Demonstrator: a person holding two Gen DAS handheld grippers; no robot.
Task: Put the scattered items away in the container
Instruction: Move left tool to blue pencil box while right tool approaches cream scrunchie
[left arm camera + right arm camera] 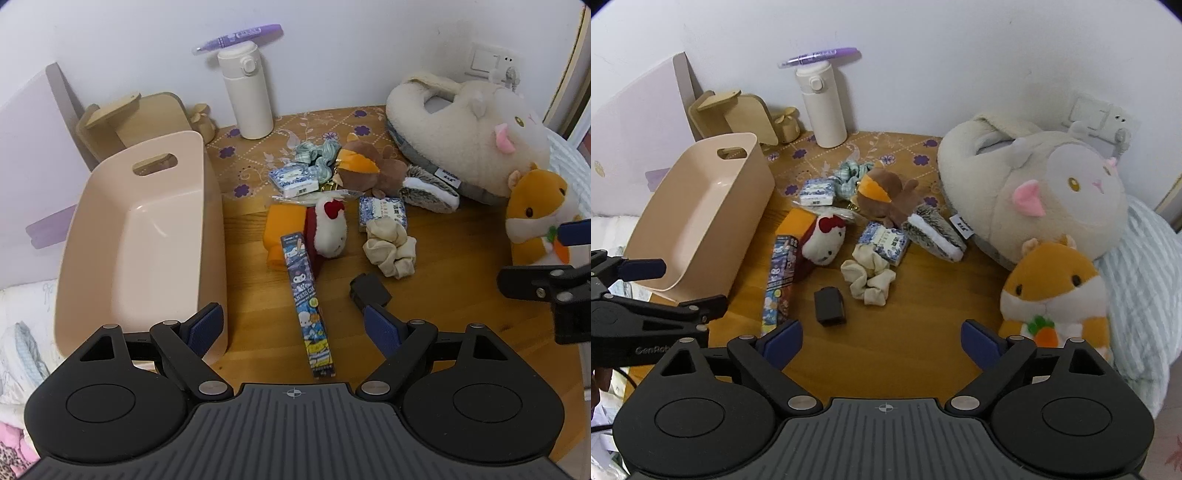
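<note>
While the empty pink bin (140,236) stands at the wooden counter's (443,295) left edge, plush toys, tissue packs and a cream scrunchie (390,251) lie scattered beside it; both the left hand-held gripper (293,325) and right hand-held gripper (882,341) hover wide, holding nothing

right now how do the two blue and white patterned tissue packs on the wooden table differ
The far blue and white tissue pack lies on the purple-flowered mat, beside the green checked scrunchie. The near blue and white tissue pack lies on bare wood, touching the cream scrunchie. The far pack shows a plainer white face; the near one shows a printed label. Both are small, flat, and not yet in the beige plastic bin.
</note>
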